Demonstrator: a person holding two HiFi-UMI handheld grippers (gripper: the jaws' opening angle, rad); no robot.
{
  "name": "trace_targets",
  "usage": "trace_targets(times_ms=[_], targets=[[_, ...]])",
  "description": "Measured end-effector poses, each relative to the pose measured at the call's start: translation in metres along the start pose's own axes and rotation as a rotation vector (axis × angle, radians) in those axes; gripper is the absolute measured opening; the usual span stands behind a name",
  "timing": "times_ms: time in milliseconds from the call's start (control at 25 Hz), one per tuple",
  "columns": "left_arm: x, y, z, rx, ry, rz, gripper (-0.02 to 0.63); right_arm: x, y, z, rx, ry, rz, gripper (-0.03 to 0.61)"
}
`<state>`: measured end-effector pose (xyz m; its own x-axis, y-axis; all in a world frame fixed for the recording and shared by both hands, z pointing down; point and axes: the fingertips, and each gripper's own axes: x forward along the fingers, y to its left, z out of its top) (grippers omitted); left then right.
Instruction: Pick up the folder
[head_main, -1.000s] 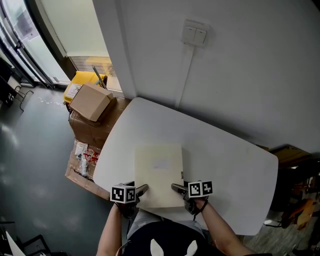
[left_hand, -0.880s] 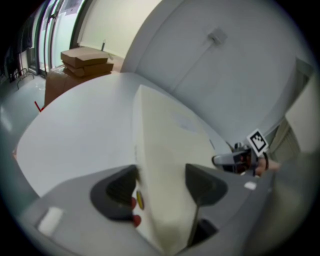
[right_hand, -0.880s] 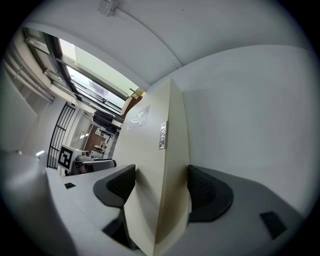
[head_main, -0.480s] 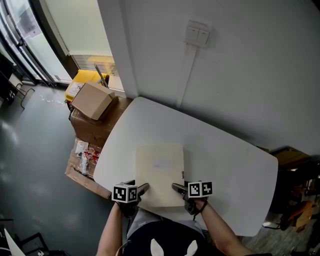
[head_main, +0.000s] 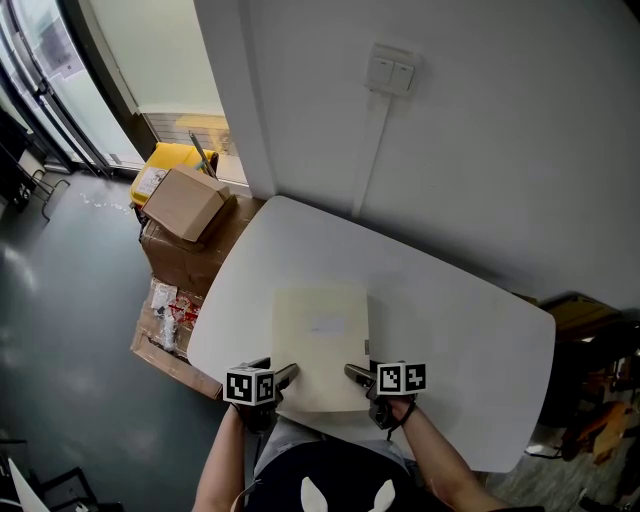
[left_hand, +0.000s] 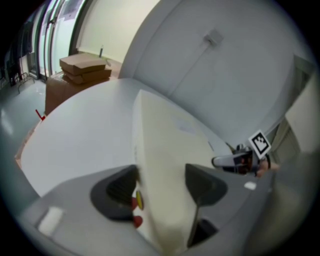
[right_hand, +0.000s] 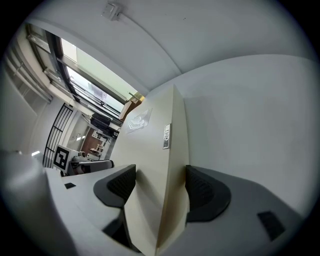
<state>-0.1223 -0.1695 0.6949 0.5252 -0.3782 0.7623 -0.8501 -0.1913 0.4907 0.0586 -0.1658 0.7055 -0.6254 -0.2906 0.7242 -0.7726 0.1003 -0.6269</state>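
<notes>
A cream folder (head_main: 320, 345) is at the near side of the white table (head_main: 450, 320). My left gripper (head_main: 288, 374) is at its near left corner and my right gripper (head_main: 352, 373) at its near right corner. In the left gripper view the folder (left_hand: 165, 150) runs between the two dark jaws of the left gripper (left_hand: 160, 180), which press on it from both sides. In the right gripper view the folder's edge (right_hand: 150, 150) is likewise clamped in the right gripper (right_hand: 160, 182). Each gripper shows in the other's view: the right gripper (left_hand: 235, 161) and the left gripper (right_hand: 90, 164).
A white wall with a switch plate (head_main: 390, 68) runs behind the table. Cardboard boxes (head_main: 185, 205) and a yellow bin (head_main: 175, 158) stand on the floor to the table's left. Dark clutter (head_main: 600, 380) sits beyond the table's right end.
</notes>
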Motion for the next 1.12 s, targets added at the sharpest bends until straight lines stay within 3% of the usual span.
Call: trace_targets(times_ms=[1120], targets=[[-0.033,-0.016,0.03,0.029,-0.132,-0.007,0.305,-0.028,0.033,0.029,-0.085,-0.118,-0.002,0.299]])
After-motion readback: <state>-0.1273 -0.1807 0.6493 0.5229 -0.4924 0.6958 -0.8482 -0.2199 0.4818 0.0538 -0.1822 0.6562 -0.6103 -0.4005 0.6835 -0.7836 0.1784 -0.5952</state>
